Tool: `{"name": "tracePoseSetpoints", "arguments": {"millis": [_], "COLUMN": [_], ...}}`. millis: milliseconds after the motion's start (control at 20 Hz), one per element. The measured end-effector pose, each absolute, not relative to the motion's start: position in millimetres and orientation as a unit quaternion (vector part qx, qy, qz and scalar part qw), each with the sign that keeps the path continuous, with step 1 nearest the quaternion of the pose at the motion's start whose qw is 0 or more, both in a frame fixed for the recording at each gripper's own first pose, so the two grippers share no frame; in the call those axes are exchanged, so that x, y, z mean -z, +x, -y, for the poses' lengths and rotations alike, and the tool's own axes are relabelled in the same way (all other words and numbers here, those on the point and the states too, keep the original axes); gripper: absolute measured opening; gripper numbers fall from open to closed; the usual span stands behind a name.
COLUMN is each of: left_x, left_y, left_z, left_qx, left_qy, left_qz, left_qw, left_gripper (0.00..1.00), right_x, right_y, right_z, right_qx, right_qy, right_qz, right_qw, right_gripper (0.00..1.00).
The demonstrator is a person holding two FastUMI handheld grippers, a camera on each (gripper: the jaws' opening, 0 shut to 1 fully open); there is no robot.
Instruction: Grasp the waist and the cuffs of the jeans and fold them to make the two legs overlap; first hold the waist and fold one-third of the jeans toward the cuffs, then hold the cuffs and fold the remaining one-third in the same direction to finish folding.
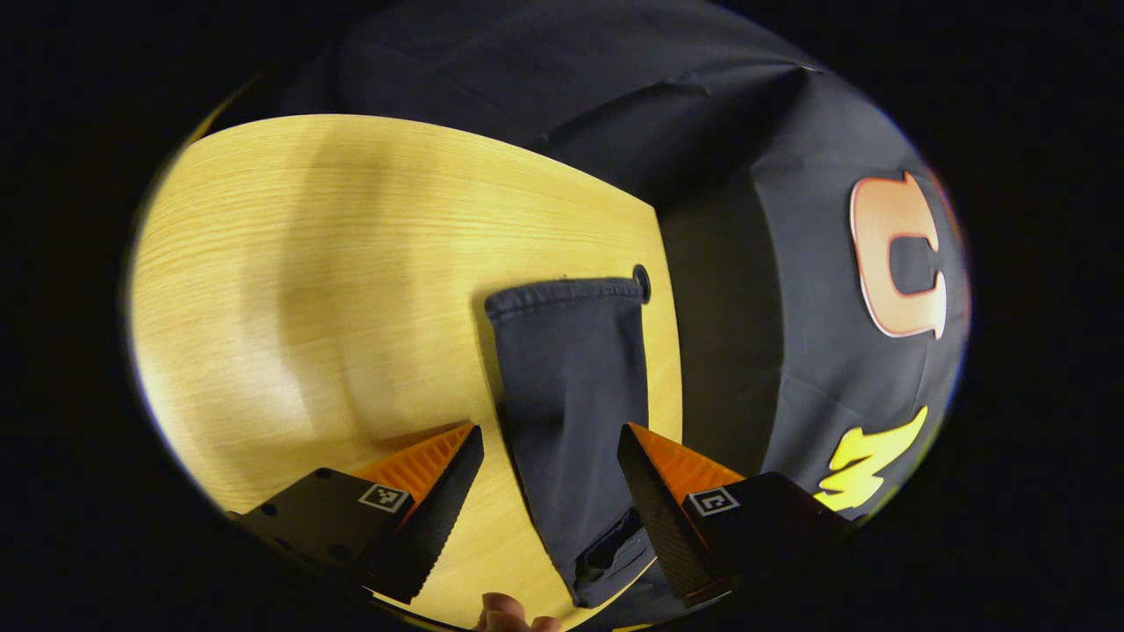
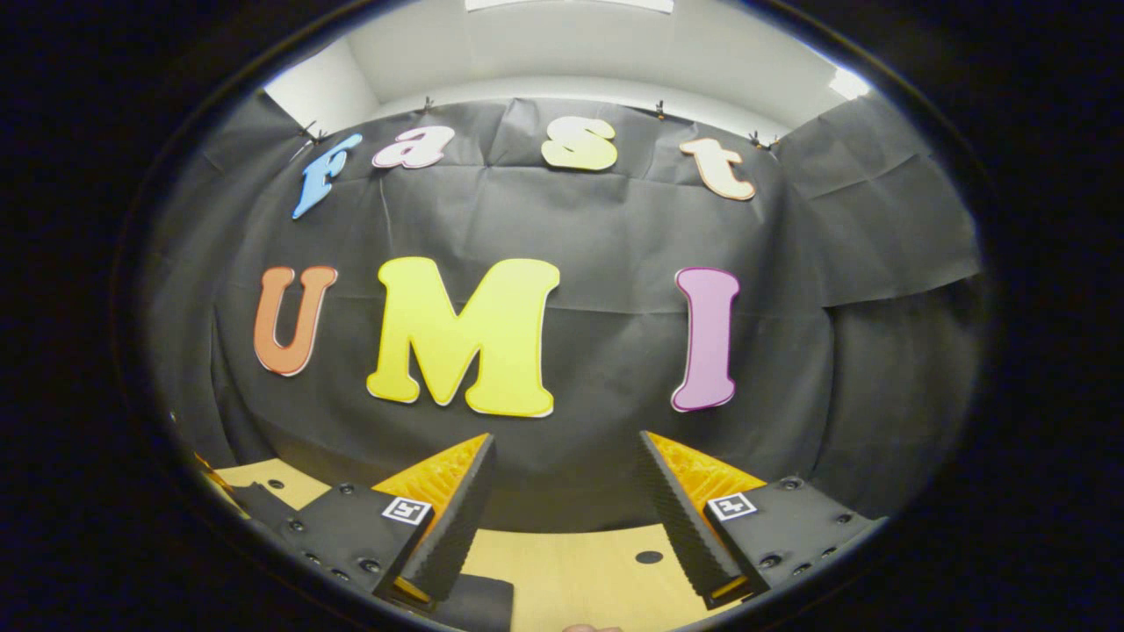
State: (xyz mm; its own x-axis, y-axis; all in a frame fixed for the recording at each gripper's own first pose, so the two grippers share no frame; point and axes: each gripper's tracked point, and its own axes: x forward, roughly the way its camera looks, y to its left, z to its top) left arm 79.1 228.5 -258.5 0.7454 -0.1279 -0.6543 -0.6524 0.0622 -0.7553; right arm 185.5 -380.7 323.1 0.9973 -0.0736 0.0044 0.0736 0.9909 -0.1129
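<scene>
Both grippers hovering spread, nothing grasped.
Left gripper (image 1: 549,456) is straddling the jeans (image 1: 575,386) at frame centre; the first fold likely needs closing on fabric.

A recording booth: black cloth wall (image 2: 580,237) behind wooden table (image 1: 351,263).

Light wooden table (image 1: 351,263), dark jeans (image 1: 571,386) lying flat on it near its right edge, cuff toward the far corner, small dark hole (image 1: 642,283) just beside the cuff
</scene>
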Motion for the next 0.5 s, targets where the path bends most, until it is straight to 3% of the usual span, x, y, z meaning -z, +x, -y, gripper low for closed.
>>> {"name": "tracePoseSetpoints", "arguments": {"millis": [150, 200, 300, 350, 400, 500], "left_x": [246, 243, 238, 240, 261, 271], "left_y": [82, 83, 82, 82, 76, 85], "left_z": [-249, -255, -264, -265, -260, -257], "left_qx": [-0.207, -0.209, -0.211, -0.210, -0.220, -0.239], "left_qy": [-0.700, -0.711, -0.719, -0.717, -0.712, -0.733], "left_qz": [-0.263, -0.248, -0.228, -0.225, -0.249, -0.238], "left_qw": [0.631, 0.623, 0.622, 0.625, 0.619, 0.590], "left_gripper": [0.99, 0.99, 0.98, 0.98, 0.84, 0.36], "right_x": [-325, -321, -315, -313, -311, -310], "right_y": [185, 187, 188, 189, 190, 190], "right_z": [399, 403, 409, 413, 415, 417], "right_qx": [0.053, 0.058, 0.063, 0.065, 0.066, 0.066], "right_qy": [-0.060, -0.054, -0.042, -0.038, -0.036, -0.042], "right_qz": [-0.002, -0.010, -0.019, -0.022, -0.025, -0.028], "right_qw": [0.997, 0.997, 0.997, 0.997, 0.997, 0.997], "right_gripper": [0.92, 0.98, 0.98, 0.92, 0.92, 0.92]}}
